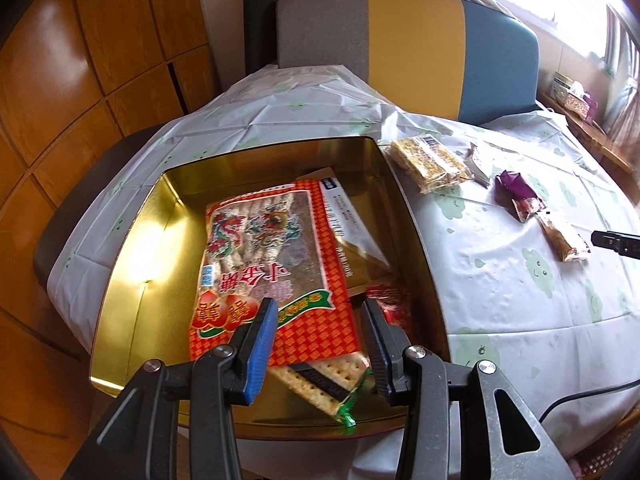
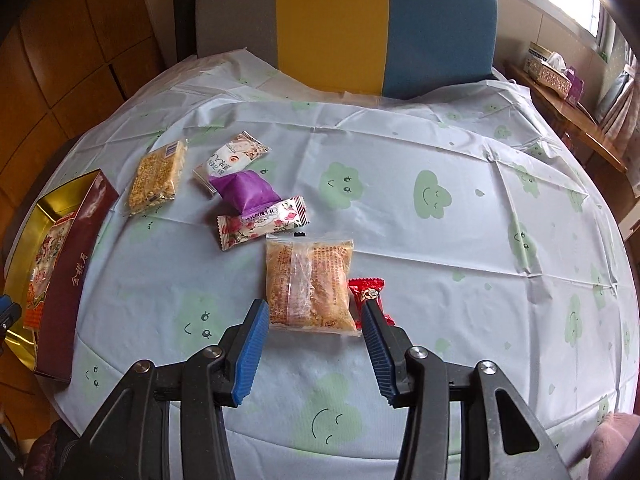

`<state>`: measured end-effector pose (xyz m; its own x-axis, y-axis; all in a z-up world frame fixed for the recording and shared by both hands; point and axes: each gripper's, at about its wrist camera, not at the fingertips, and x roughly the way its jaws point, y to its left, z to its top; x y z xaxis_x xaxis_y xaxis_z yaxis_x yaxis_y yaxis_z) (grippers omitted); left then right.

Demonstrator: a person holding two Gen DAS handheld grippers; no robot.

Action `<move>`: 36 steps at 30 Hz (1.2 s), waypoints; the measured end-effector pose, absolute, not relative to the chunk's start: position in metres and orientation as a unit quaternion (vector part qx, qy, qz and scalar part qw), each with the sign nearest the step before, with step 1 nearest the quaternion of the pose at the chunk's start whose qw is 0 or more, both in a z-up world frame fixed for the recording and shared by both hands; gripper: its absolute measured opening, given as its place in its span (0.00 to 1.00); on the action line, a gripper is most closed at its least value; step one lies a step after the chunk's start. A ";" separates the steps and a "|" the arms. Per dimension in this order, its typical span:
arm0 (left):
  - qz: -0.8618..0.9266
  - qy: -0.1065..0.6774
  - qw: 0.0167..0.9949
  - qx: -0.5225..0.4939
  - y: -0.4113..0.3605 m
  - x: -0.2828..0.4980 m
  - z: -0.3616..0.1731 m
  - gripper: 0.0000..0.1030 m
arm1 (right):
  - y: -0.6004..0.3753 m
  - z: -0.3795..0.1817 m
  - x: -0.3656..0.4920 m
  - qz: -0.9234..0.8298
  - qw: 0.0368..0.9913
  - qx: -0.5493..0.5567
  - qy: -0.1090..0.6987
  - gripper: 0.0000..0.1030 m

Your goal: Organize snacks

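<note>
My left gripper [image 1: 319, 306] hangs open over a gold tin [image 1: 132, 248] that holds a large red packet [image 1: 264, 248], a cracker packet [image 1: 320, 380] and a small red sweet [image 1: 390, 296]. Nothing sits between its pads. My right gripper [image 2: 314, 306] stands open above the tablecloth. A clear packet of brown snack [image 2: 310, 284] lies just beyond its fingertips, untouched. A red candy [image 2: 370, 296] lies beside the right finger. Farther off lie a floral packet [image 2: 264, 222], a purple packet [image 2: 244, 192], a white packet [image 2: 232, 158] and a sesame bar [image 2: 158, 176].
The tin [image 2: 60, 200], with its maroon outer side, stands at the table's left edge. A grey, yellow and blue chair back [image 2: 340, 20] rises behind the table. A tissue box [image 2: 548, 68] sits on a wooden ledge at the right. Wooden panels line the left.
</note>
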<state>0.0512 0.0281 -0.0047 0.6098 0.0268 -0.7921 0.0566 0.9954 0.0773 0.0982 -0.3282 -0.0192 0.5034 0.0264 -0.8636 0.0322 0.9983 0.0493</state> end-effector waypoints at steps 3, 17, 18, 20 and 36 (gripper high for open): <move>-0.017 0.451 0.892 0.041 0.021 0.059 -0.005 0.43 | -0.334 -0.024 0.099 -0.019 0.859 0.034 0.511 0.47; -0.101 0.449 0.888 0.010 -0.042 0.131 0.026 0.73 | -0.343 -0.018 0.098 -0.029 0.860 0.060 0.507 0.47; -0.101 0.446 0.889 0.015 -0.051 0.139 0.027 0.74 | -0.343 -0.017 0.098 -0.029 0.860 0.060 0.506 0.47; -0.108 0.449 0.887 0.027 -0.069 0.156 0.026 0.77 | -0.343 -0.016 0.097 -0.028 0.861 0.060 0.504 0.47; -0.057 0.557 0.827 -0.045 -0.102 0.276 -0.037 0.78 | -0.344 -0.009 0.096 -0.007 0.866 0.082 0.494 0.47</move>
<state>0.2763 -0.1021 -0.0375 0.3728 -0.1443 -0.9166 0.0447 0.9895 -0.1376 0.0961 -0.3438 -0.0086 0.5118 0.0696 -0.8563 0.0926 0.9864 0.1355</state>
